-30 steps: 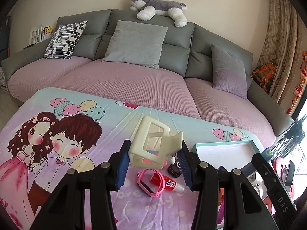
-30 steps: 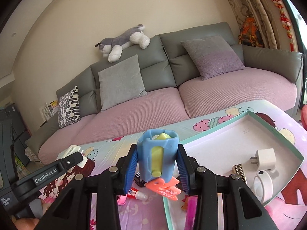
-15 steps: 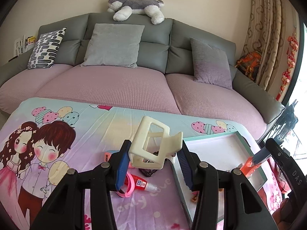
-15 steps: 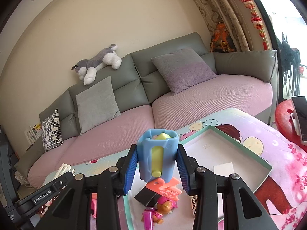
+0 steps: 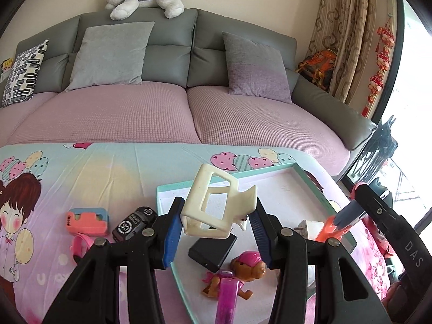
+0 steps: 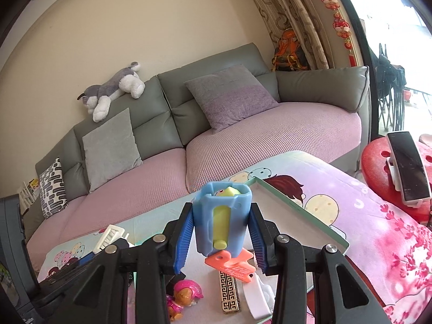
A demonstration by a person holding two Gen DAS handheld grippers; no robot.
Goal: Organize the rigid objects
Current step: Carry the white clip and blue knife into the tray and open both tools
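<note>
My left gripper [image 5: 216,230] is shut on a cream plastic clip-like stand [image 5: 216,205] and holds it above the near left corner of the teal-rimmed white tray [image 5: 310,183]. My right gripper [image 6: 220,239] is shut on a blue, yellow and orange toy [image 6: 222,226] above the same tray [image 6: 294,205]. In the tray lie a pink-capped puppy figure [image 5: 245,266], a black box [image 5: 212,248], a patterned bar [image 6: 229,289] and a white roll [image 6: 256,294]. The right gripper with the toy's orange tip [image 5: 330,228] shows at the right of the left wrist view.
On the cartoon tablecloth [image 5: 81,172] left of the tray lie an orange and blue block [image 5: 87,220], a black toy car [image 5: 135,222] and a pink ring [image 5: 81,245]. A sofa [image 5: 162,113] stands behind the table. A phone on a red stool [image 6: 407,167] is at the right.
Both grippers have moved right over the tray with their objects still held. The tray and its contents now lie under both.
</note>
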